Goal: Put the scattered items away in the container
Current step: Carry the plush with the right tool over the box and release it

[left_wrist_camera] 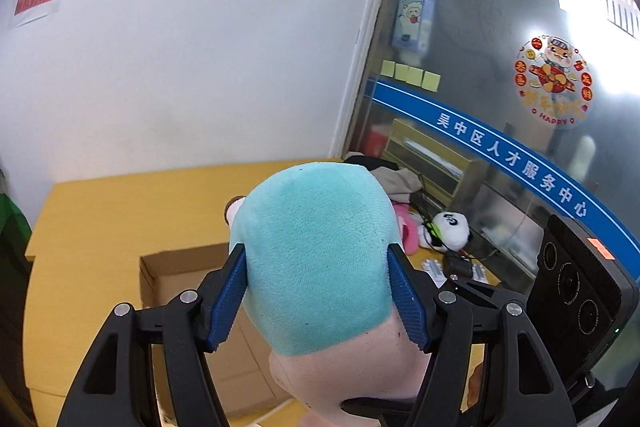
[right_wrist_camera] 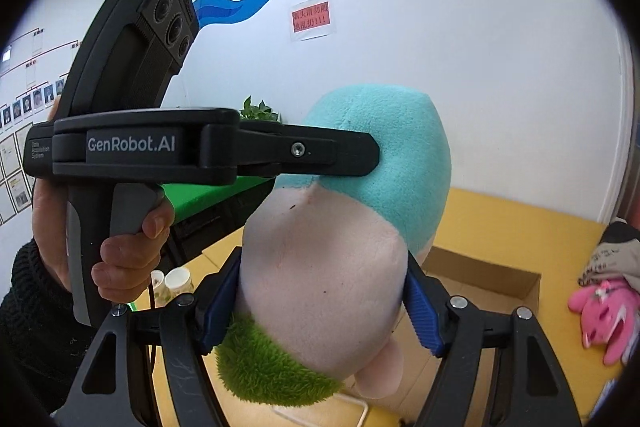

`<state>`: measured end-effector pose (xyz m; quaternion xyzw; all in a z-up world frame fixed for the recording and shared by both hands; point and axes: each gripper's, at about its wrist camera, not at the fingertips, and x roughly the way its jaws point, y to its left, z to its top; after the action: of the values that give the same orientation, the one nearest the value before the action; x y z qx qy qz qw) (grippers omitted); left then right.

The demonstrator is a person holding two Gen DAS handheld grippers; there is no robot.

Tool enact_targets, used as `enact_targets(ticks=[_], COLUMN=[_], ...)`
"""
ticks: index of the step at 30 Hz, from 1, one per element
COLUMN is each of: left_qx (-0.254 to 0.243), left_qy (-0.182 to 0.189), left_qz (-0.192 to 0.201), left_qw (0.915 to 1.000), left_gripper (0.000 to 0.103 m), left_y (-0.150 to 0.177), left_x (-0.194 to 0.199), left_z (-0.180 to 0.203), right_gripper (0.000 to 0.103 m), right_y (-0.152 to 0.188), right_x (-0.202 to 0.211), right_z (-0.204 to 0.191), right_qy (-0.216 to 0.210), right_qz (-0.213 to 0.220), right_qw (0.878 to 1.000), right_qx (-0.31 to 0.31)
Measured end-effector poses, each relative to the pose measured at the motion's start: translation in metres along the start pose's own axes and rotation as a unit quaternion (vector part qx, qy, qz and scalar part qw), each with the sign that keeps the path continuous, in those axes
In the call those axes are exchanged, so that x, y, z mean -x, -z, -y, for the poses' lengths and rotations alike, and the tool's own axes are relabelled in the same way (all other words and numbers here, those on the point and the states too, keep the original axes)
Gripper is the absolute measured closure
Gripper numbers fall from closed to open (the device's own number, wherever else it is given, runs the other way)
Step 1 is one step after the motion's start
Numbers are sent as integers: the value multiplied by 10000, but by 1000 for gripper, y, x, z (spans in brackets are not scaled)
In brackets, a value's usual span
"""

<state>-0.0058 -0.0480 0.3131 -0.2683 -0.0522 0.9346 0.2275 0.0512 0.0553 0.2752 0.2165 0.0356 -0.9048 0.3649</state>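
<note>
A big plush toy (left_wrist_camera: 312, 211) with a teal upper part, a pale pink body and a shaggy green patch (right_wrist_camera: 276, 363) hangs in the air, held from two sides. My left gripper (left_wrist_camera: 317, 251) is shut on the teal part, blue pads pressing in on both flanks. My right gripper (right_wrist_camera: 324, 259) is shut on the pink body. Below and behind the toy stands an open cardboard box (left_wrist_camera: 180, 267) on the yellow table (left_wrist_camera: 100, 219). In the right wrist view a person's hand (right_wrist_camera: 120, 259) grips the left tool's handle.
A pink plush (right_wrist_camera: 604, 319), a panda plush (left_wrist_camera: 452, 227) and a heap of clothes (left_wrist_camera: 396, 179) lie at the table's right end by the glass partition. Two paper cups (right_wrist_camera: 176, 283) stand at the left. A white wall runs behind the table.
</note>
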Motion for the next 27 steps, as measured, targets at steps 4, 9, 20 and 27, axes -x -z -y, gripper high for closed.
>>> enact_targets(ticks=[4, 9, 20, 27], left_qx=[85, 318, 835, 1094], left_qy=[-37, -54, -157, -309], left_qz=[-102, -302, -1030, -1659], left_qw=[9999, 9990, 9910, 9796], left_gripper=[31, 31, 31, 31], left_y=[-8, -5, 22, 57], left_x=[-20, -58, -162, -229], left_z=[-24, -64, -161, -213], right_gripper=[30, 30, 30, 30], right_y=[-12, -14, 15, 53], right_x=[-27, -67, -188, -267], right_z=[8, 24, 70, 100], right_qy=[-83, -235, -466, -594], right_qz=[-85, -301, -929, -1402], right_qw=[9999, 9991, 9912, 9780], right_qx=[-37, -204, -825, -1426])
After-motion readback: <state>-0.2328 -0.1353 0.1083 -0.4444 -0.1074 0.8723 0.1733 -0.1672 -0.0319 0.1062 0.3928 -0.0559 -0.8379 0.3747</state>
